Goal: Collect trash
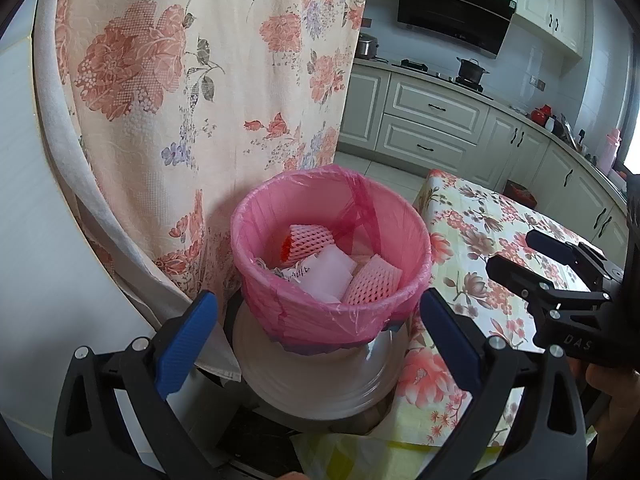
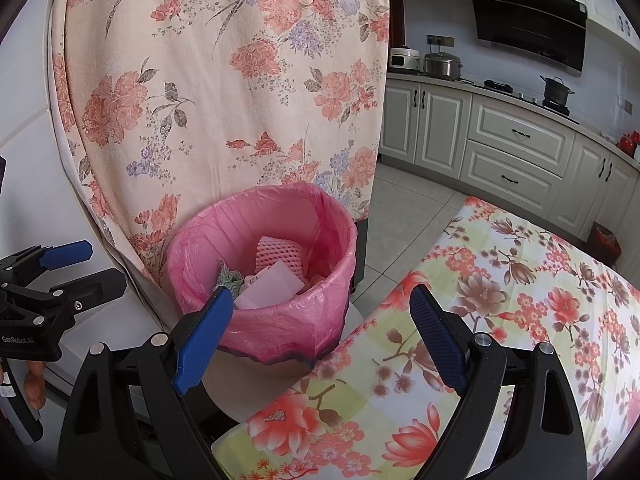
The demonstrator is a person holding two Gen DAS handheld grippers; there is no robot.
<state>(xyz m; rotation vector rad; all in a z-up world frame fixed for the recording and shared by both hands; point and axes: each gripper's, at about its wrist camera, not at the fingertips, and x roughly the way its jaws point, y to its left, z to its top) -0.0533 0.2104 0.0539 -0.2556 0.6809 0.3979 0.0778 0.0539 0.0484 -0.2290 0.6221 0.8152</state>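
A trash bin [image 1: 280, 312] lined with a pink bag stands beside the table; it also shows in the right wrist view [image 2: 280, 332]. Inside lie pink foam fruit nets [image 1: 372, 284], white foam pieces [image 1: 328, 276] and paper scraps. My left gripper [image 1: 320, 312] is open and empty, its jaws spread wide on either side of the bin's near rim. My right gripper [image 2: 320, 308] is open and empty, just right of the bin above the table edge. The right gripper also shows in the left wrist view [image 1: 520, 252]; the left gripper shows in the right wrist view [image 2: 76, 264].
A floral curtain [image 1: 200, 100] hangs right behind the bin. A table with a floral cloth [image 2: 520, 320] lies to the right. White kitchen cabinets [image 1: 432, 120], a stove with a pot [image 1: 472, 70] and a range hood stand at the back. Tiled floor [image 2: 408, 216] lies between.
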